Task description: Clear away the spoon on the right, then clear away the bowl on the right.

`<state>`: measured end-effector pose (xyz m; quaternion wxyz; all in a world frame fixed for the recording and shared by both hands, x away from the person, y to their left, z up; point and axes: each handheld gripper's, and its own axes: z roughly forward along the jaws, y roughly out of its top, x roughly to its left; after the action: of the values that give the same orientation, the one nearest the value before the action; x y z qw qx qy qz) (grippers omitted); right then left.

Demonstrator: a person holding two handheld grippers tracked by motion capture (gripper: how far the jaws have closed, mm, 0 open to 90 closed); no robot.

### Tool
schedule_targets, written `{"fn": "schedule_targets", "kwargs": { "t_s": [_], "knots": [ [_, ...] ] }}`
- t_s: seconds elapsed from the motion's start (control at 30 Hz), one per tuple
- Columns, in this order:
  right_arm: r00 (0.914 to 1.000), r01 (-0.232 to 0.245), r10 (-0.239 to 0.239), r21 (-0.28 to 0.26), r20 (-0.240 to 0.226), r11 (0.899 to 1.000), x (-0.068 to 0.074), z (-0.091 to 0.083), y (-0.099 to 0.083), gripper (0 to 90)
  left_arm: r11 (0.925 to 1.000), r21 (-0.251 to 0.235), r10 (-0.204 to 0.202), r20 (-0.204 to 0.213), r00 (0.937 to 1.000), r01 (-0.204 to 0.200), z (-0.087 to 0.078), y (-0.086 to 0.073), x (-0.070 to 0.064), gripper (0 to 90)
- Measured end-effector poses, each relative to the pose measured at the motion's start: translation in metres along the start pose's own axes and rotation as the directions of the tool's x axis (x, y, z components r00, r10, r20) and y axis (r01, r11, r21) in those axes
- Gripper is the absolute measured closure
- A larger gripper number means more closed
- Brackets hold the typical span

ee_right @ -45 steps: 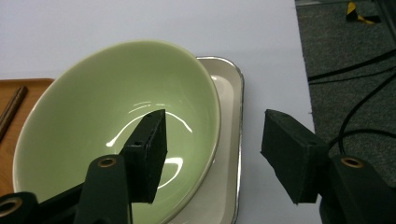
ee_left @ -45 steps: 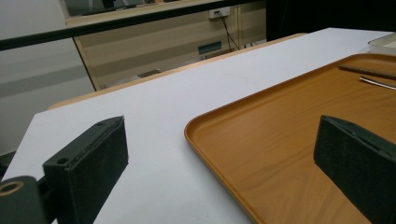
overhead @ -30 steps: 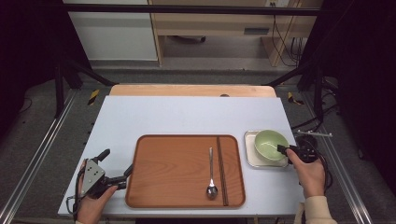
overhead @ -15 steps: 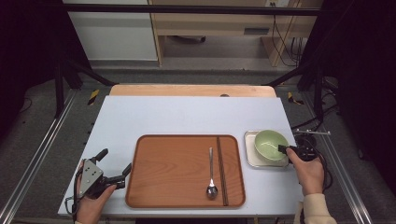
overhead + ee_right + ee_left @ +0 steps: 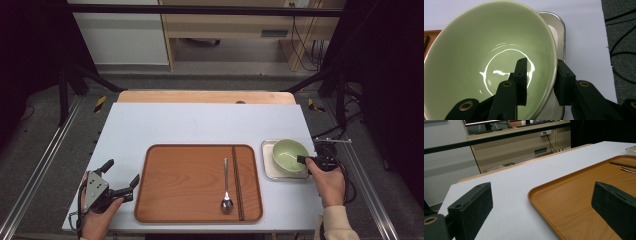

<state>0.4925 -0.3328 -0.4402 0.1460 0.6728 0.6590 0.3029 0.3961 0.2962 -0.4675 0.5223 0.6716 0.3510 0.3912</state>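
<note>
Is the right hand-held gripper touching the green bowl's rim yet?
Touching. The right gripper view shows the right hand-held gripper straddling the green bowl rim, one jaw inside, one outside, both against the wall.

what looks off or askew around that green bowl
The green bowl sits tilted rather than flat: the right gripper has its jaws either side of the bowl's near wall, tipping it over the small white tray. Nothing is spilled or broken; the spoon and chopsticks lie straight on the wooden tray.

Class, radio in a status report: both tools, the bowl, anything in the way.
Right tool straddles green bowl rim, one jaw inside, one outside. Bowl on small white tray. Left tool open, idle beside wooden tray. Nothing between bowl and wooden tray.
</note>
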Motion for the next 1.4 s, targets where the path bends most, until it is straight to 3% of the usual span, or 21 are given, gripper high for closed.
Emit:
{"fn": "schedule_targets", "kwargs": {
  "t_s": [0.27, 0.6, 0.8, 1.4],
  "knots": [
    [0.9999, 0.01, -0.01, 0.012, 0.006, 1.0, -0.001, 0.002, 0.0, 69.2, 1.0, 0.001, 0.006, 0.001, 1.0, -0.006, 0.0, 0.0, -0.001, 3.3],
    [0.9997, -0.013, 0.012, 0.015, 0.022, 1.0, -0.001, 0.001, 0.001, 78.1, 0.9999, 0.003, 0.014, 0.004, 0.9999, -0.014, 0.001, 0.0, -0.003, 3.5],
    [0.9994, -0.009, 0.009, -0.006, 0.033, 1.0, 0.001, 0.003, 0.002, 83.6, 0.9999, 0.005, 0.014, 0.003, 0.9999, -0.014, 0.001, 0.0, -0.002, 3.7],
    [0.9998, 0.016, -0.017, -0.083, -0.006, 0.996, 0.012, -0.011, 0.005, 83.5, 0.9999, -0.002, 0.017, -0.003, 0.9999, -0.017, 0.0, 0.001, -0.001, 3.8]
  ]
}}
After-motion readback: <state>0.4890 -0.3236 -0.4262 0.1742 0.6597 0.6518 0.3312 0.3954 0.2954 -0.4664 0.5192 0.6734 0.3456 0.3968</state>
